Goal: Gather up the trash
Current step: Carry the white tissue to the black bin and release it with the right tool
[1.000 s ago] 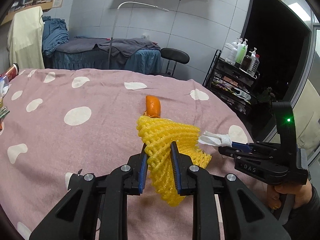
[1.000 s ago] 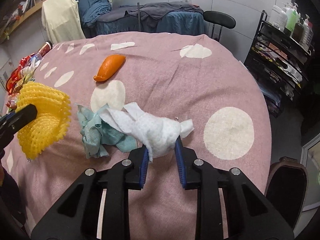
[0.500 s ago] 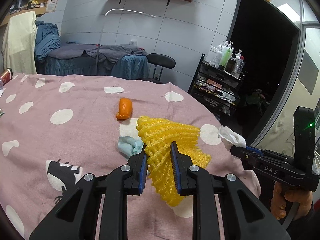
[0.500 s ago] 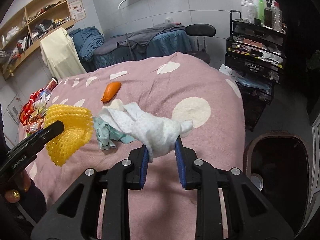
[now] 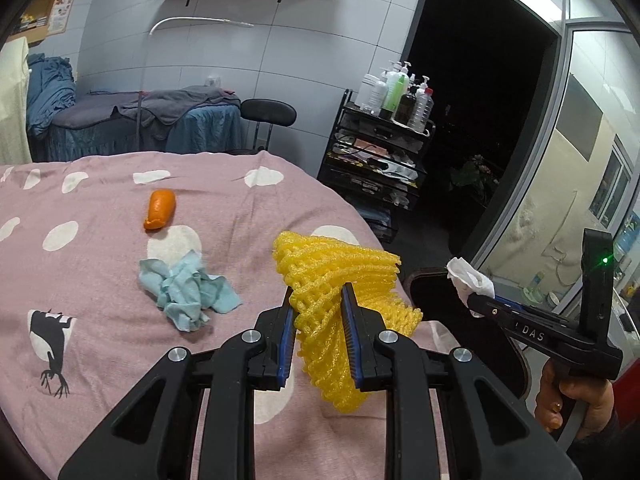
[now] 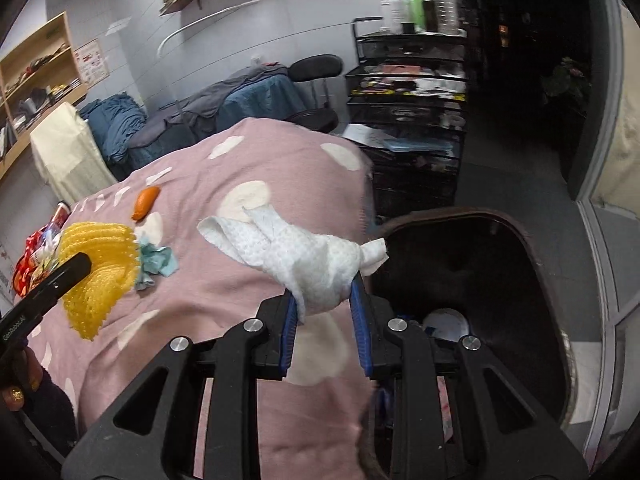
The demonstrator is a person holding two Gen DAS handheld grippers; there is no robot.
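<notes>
A: Where's the trash now?

B: The right gripper (image 6: 325, 314) is clamped on the white tissue (image 6: 316, 264), held at the near rim of the dark bin (image 6: 532, 248). The left gripper (image 5: 318, 334) is clamped on the yellow foam net (image 5: 340, 280), also on the bed side of the bin.

A: How should the drop go?

B: I'd carry each piece well over the bin's mouth before opening, since tissue and net are light and may cling to the pads.

A: What changed?

B: A second ago both hung over the pink bedspread (image 5: 100, 272), away from the bin. The blue cloth (image 5: 186, 294) and orange peel (image 5: 160, 210) haven't moved.
</notes>
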